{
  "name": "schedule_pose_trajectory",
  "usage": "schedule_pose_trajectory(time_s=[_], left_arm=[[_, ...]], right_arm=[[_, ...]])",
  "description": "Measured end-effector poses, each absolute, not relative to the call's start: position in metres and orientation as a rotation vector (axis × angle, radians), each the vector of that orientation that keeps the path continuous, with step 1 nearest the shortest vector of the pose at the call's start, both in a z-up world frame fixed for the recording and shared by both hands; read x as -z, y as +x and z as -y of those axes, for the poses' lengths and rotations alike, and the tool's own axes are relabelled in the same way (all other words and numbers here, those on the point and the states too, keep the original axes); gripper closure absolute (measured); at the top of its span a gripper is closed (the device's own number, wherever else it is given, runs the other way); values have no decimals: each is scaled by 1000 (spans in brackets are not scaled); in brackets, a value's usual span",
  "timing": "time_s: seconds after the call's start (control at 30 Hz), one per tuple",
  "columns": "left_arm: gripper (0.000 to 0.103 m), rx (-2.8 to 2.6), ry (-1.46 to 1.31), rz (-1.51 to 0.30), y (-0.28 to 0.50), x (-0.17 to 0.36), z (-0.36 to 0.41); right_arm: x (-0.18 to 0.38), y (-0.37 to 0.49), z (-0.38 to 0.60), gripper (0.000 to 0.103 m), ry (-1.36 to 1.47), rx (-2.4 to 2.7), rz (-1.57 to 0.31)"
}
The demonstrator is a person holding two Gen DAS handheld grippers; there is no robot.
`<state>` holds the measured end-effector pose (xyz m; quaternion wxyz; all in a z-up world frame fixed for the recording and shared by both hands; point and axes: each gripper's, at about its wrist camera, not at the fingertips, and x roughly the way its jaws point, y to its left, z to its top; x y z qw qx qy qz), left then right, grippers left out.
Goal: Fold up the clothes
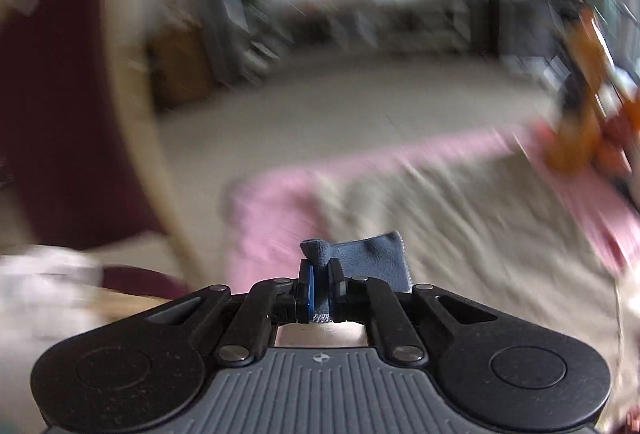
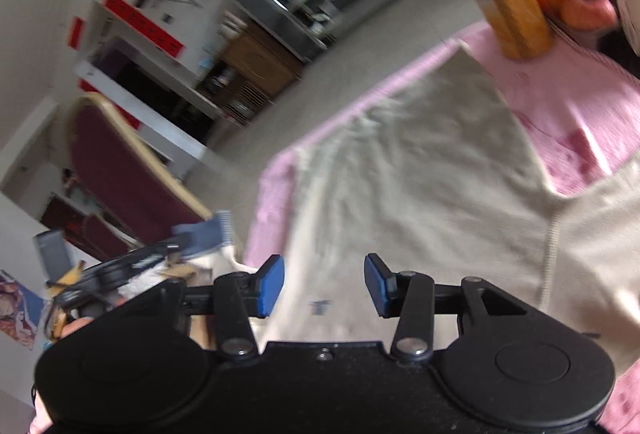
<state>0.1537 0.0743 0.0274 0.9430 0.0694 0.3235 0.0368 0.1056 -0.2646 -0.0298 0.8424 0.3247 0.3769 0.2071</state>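
Clearly, ahead of both grippers a beige garment (image 2: 420, 170) lies spread on the pink cloth (image 2: 580, 102), its long axis running away from the right gripper (image 2: 324, 284), whose 2 blue pads stand apart with nothing between. Only the left wrist view shows the left gripper (image 1: 320, 288) pinching a small blue cloth (image 1: 372, 258) that stands above its fingertips.
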Motion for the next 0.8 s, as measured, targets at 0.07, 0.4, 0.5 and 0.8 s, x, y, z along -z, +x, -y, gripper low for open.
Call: schedule_pose_trajectory(time_s=[0.07,0.4,0.5,0.8], left_arm=[[97,-158,105,-576,127,-54,-98],[97,-482,-39,-275,28,-144,-203],[97,-526,-41,-306,38,-124,-227],[79,-594,-109,-607,76,-48,-282]], right_arm=[[9,97,251,59,701,-474,-746],[-57,90,155,60,663,-622,-664],[-57,93,134,59,642,-635,-693],[-58,95,86,58,572,-655,-787]])
